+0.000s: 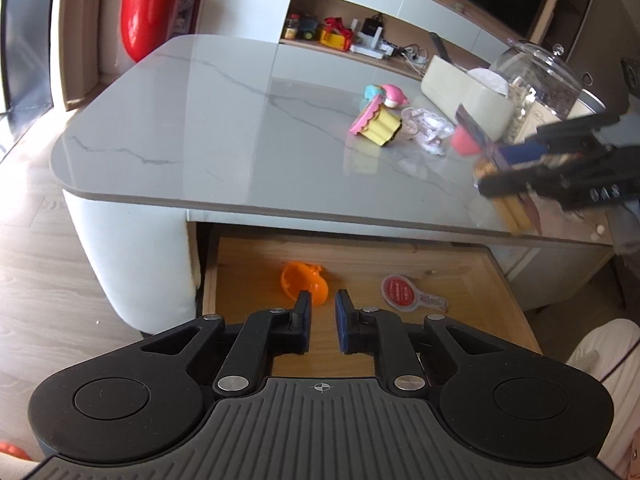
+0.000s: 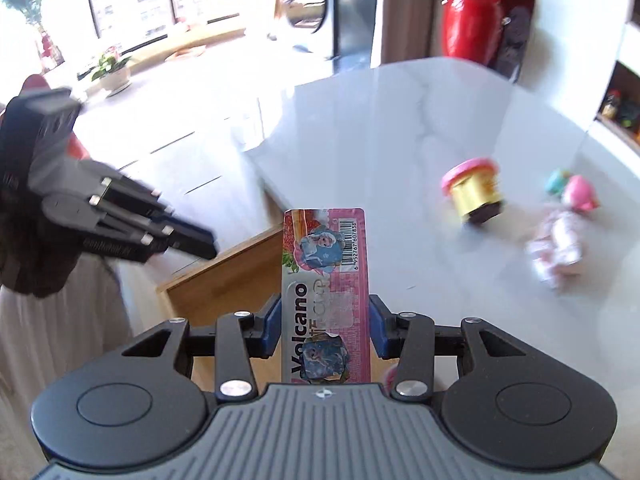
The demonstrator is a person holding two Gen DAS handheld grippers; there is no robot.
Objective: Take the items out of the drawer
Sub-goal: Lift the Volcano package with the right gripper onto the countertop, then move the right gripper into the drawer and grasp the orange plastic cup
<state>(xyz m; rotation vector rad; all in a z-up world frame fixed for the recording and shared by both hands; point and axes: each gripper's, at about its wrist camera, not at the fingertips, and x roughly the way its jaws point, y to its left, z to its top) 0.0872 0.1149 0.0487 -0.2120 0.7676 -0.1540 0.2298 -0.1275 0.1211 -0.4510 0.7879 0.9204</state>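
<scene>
The wooden drawer (image 1: 248,264) stands pulled out under the marble table (image 1: 200,120). In it lie an orange plastic toy (image 1: 298,278) and a red round tag (image 1: 398,290). My left gripper (image 1: 322,312) hovers over the drawer, its jaws a narrow gap apart with nothing between them; the orange toy sits just beyond the left fingertip. My right gripper (image 2: 325,320) is shut on a pink "Volcano" snack packet (image 2: 326,264), held upright above the table's edge. In the left wrist view, the right gripper (image 1: 492,168) and the packet (image 1: 478,132) appear blurred at the right.
On the table lie a yellow cup toy with a pink lid (image 1: 376,124), a pink and teal figure (image 1: 386,94) and a white frilly piece (image 1: 426,130). A cream box (image 1: 460,92) and a glass jar (image 1: 540,80) stand behind them. A red vase (image 1: 150,16) is far left.
</scene>
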